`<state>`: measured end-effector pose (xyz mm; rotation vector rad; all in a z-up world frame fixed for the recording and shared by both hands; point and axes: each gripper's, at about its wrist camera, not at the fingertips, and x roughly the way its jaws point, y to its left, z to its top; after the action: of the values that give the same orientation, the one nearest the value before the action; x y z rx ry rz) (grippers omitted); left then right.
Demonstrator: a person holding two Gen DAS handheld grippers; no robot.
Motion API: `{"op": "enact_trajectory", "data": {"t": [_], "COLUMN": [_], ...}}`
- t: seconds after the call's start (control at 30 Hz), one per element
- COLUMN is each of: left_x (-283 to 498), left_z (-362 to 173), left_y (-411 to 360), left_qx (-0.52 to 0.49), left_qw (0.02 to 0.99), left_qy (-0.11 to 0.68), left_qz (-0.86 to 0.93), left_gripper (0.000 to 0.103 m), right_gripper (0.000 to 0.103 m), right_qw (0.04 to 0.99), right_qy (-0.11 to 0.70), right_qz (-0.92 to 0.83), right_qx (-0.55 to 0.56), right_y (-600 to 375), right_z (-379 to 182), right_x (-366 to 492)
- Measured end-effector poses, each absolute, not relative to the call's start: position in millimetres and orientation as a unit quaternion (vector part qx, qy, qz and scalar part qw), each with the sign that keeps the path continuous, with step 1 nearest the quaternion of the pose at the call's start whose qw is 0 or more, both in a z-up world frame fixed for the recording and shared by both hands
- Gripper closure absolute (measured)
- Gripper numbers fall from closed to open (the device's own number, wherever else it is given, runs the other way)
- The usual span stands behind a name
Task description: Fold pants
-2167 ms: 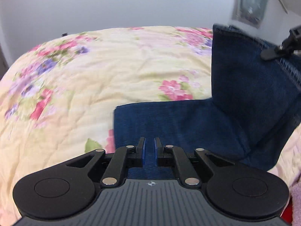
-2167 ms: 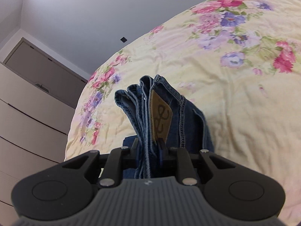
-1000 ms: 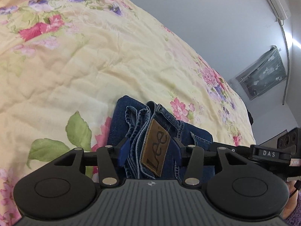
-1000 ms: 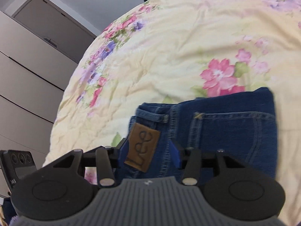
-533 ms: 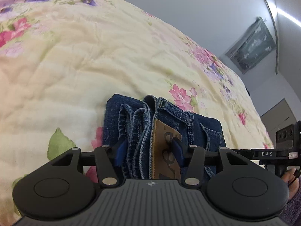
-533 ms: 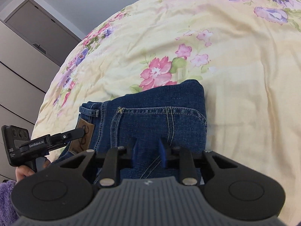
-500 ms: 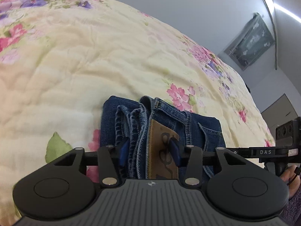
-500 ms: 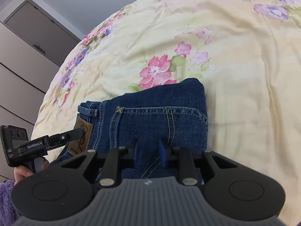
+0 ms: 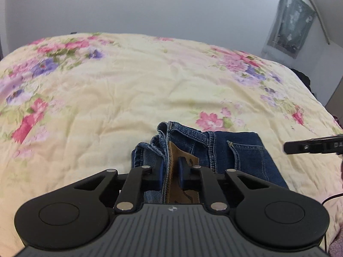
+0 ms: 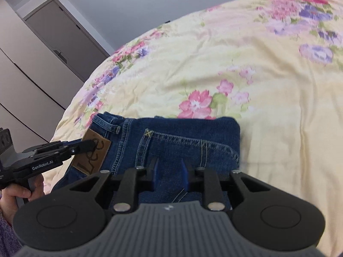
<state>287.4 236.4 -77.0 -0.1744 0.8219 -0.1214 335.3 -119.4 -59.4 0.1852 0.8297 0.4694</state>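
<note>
The blue jeans (image 10: 182, 145) lie folded into a compact stack on the floral quilt (image 10: 268, 75), brown leather label (image 10: 94, 154) at the waistband. My left gripper (image 9: 170, 172) is shut on the waistband layers at the label (image 9: 182, 184); it also shows in the right wrist view (image 10: 90, 143). My right gripper (image 10: 169, 176) is open just over the near edge of the stack, holding nothing. Its tip shows at the right in the left wrist view (image 9: 313, 146).
The quilt (image 9: 128, 90) covers a wide bed. Grey wardrobe doors (image 10: 38, 64) stand to the left of the bed. A greenish hanging (image 9: 289, 23) is on the far wall. A purple sleeve (image 10: 6, 235) is at the lower left.
My left gripper's jaws have closed tighter on the waistband and its view has levelled. My right gripper has widened slightly and stays free above the folded stack, which it released about a second ago.
</note>
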Motion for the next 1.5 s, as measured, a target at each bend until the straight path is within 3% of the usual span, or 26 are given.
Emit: {"op": "enact_trajectory", "data": {"t": [0.1,0.17,0.4,0.47,0.57,0.73,0.83,1.27,1.5], "left_x": [291,293,298,300,301,293,276,204,189], "left_z": [-102,-112,-127,-130,-130,-109,-95,-54,-77], "left_y": [253,263,266,266,265,249,238,197,206], "left_qx": [-0.118,-0.153,-0.141,-0.139,-0.138,-0.099,-0.071,0.010,-0.002], "left_qw": [0.901,0.895,0.890,0.889,0.888,0.893,0.899,0.895,0.882], "left_qy": [0.414,0.417,0.430,0.433,0.436,0.437,0.431,0.443,0.471], "left_qz": [-0.051,-0.046,-0.052,-0.053,-0.053,-0.029,-0.021,-0.050,-0.024], "left_gripper": [0.088,0.087,0.084,0.083,0.082,0.077,0.076,0.076,0.088], "right_gripper": [0.086,0.093,0.095,0.102,0.103,0.103,0.091,0.091,0.091], "right_qw": [0.901,0.905,0.896,0.896,0.896,0.895,0.899,0.894,0.883], "right_qy": [0.382,0.380,0.413,0.418,0.419,0.426,0.414,0.403,0.423], "right_qz": [0.204,0.193,0.164,0.153,0.143,0.121,0.108,0.145,0.159], "right_qx": [0.028,0.002,-0.003,-0.014,-0.020,-0.058,-0.092,-0.130,-0.128], "right_y": [-116,-114,-96,-89,-83,-69,-60,-50,-58], "right_z": [-53,-61,-113,-126,-131,-117,-100,-66,-86], "right_x": [338,347,395,404,410,401,375,250,203]}}
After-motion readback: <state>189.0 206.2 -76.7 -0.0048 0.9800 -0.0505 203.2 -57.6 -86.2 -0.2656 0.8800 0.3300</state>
